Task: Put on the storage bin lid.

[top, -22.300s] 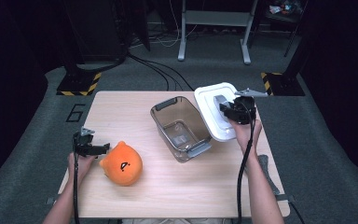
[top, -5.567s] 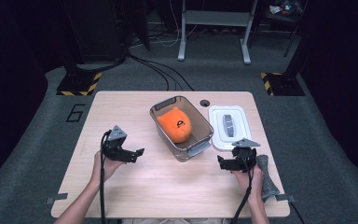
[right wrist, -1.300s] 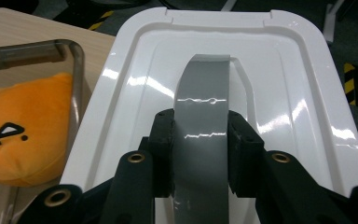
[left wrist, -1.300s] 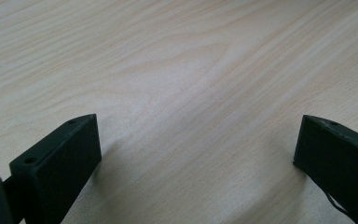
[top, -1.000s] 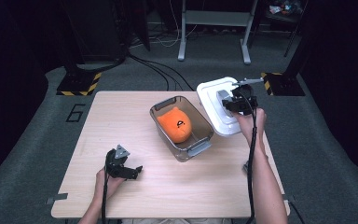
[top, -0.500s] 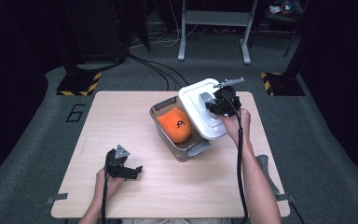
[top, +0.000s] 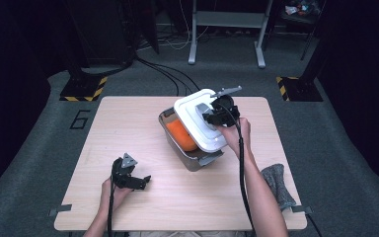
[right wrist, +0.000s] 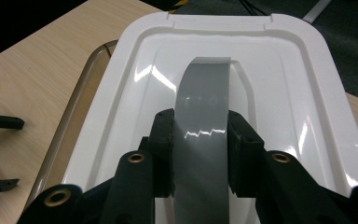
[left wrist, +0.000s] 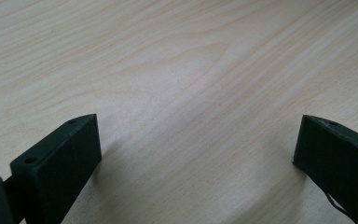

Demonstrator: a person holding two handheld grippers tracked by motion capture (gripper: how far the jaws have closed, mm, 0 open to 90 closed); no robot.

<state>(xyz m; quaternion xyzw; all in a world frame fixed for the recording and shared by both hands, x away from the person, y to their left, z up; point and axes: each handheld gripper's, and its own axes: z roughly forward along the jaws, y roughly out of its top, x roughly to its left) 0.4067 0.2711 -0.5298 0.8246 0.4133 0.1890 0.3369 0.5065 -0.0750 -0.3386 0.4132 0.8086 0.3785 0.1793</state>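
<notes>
A white lid point(top: 197, 118) with a grey handle point(right wrist: 205, 121) hangs tilted over the clear plastic bin point(top: 197, 160) at the table's middle. My right gripper point(top: 212, 117) point(right wrist: 200, 140) is shut on that handle, its jaws pinching the grey strip from both sides. An orange ball-like object point(top: 180, 134) lies inside the bin, partly covered by the lid. My left gripper point(top: 138, 180) point(left wrist: 196, 154) rests open low over the bare wood near the front left, with nothing between its jaws.
The wooden table point(top: 128, 128) has free surface to the left and front. A grey cloth point(top: 276, 182) lies at the front right edge. Cables and stand legs point(top: 227, 29) are on the floor beyond the far edge.
My right gripper has carried the lid from the table's right side leftward until it sits over the bin. The left gripper has stayed in place.
</notes>
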